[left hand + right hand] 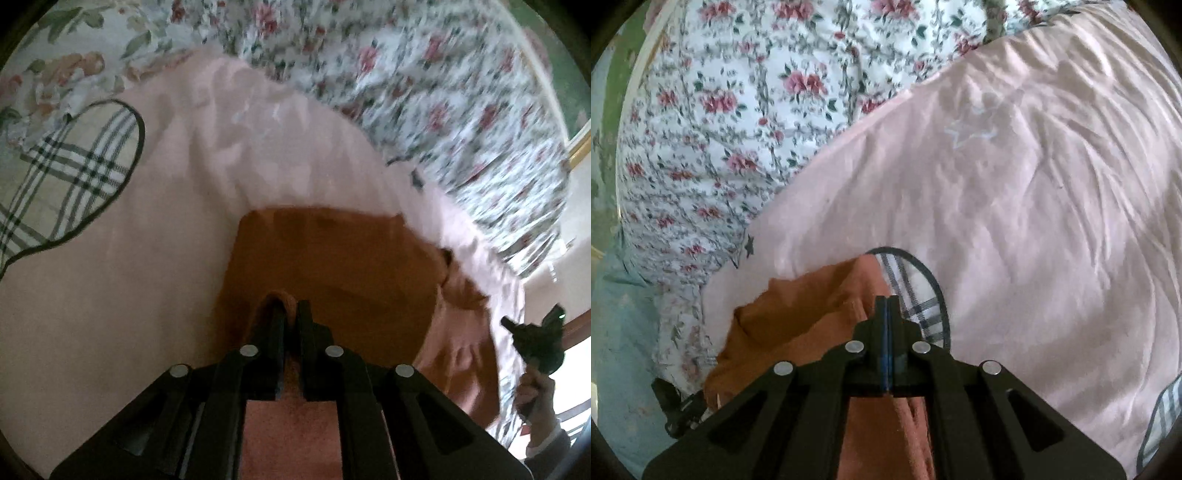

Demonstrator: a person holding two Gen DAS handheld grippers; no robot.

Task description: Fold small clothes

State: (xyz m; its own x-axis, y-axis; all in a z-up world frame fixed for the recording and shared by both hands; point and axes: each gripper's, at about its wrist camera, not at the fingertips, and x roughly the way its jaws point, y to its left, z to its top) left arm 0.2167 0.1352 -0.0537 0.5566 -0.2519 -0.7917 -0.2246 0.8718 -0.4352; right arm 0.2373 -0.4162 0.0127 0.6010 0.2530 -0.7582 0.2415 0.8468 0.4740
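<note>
An orange garment (pixel 332 266) lies spread on a pink bedspread (pixel 110 277). My left gripper (pixel 290 308) is shut on a small fold of its near edge, and the cloth bulges up between the fingers. At the far right of the left wrist view a hand holds my right gripper (pixel 532 339) by the garment's other end. In the right wrist view the right gripper (pixel 888 301) has its jaws pressed together over the orange garment (pixel 798 306), which bunches to the left and hangs under the fingers. The left gripper (pixel 676 410) shows dark at the lower left.
A floral quilt (pixel 738 110) is heaped behind the pink bedspread (pixel 1034 221). A plaid heart patch (pixel 74 166) is sewn on the bedspread, and part of it shows as the plaid patch (pixel 916 295) beside the right fingers. A green wall (pixel 613 110) and pale floor lie past the bed's edge.
</note>
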